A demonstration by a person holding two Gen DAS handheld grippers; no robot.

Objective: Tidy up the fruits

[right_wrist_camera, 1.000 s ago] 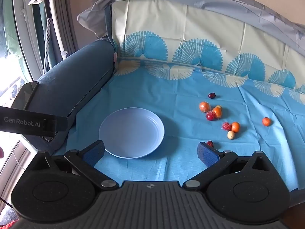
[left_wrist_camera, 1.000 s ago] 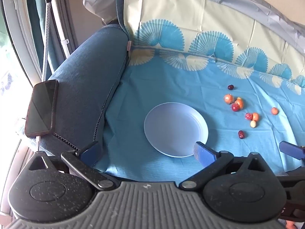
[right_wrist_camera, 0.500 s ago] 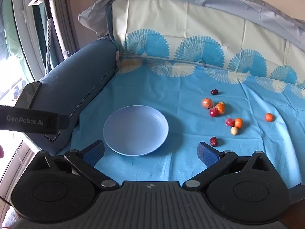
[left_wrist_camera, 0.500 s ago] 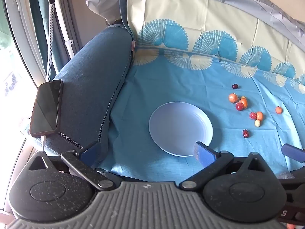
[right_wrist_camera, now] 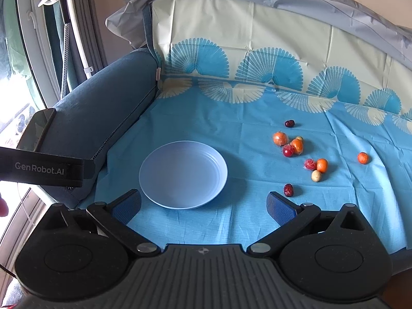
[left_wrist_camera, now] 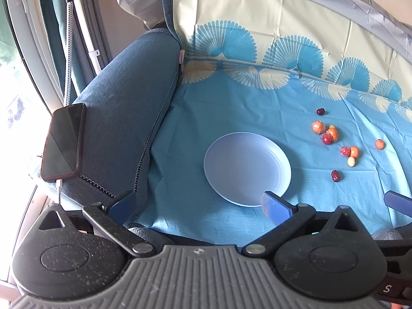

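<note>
the right tool (right_wrist_camera: pixel 203 202) hangs with its jaws spread wide and nothing between them, low in the frame just short of the blue cloth (right_wrist_camera: pixel 231 118) covering the sofa seat; the left tool (left_wrist_camera: pixel 198 203) is just as wide and bare, its right fingertip (left_wrist_camera: pixel 275 206) overlapping the near rim of the plate (left_wrist_camera: pixel 213 154) in the lower centre. that pale plate (right_wrist_camera: pixel 154 162) sits bare in the middle of the cloth, likely put there as the spot to gather the fruits (right_wrist_camera: pixel 298 152). they lie scattered to the right of it, apart from the rim: a dark date (right_wrist_camera: pixel 288 190) nearest the right tool's fingertip, a tight cluster of orange and red pieces further up, and one orange piece (right_wrist_camera: pixel 362 158) alone toward the right edge. the open stance suits a first pick, probably that date. a phone (left_wrist_camera: pixel 64 143) rests on the sofa arm (left_wrist_camera: pixel 123 108) at the left, clear of the work.
</note>
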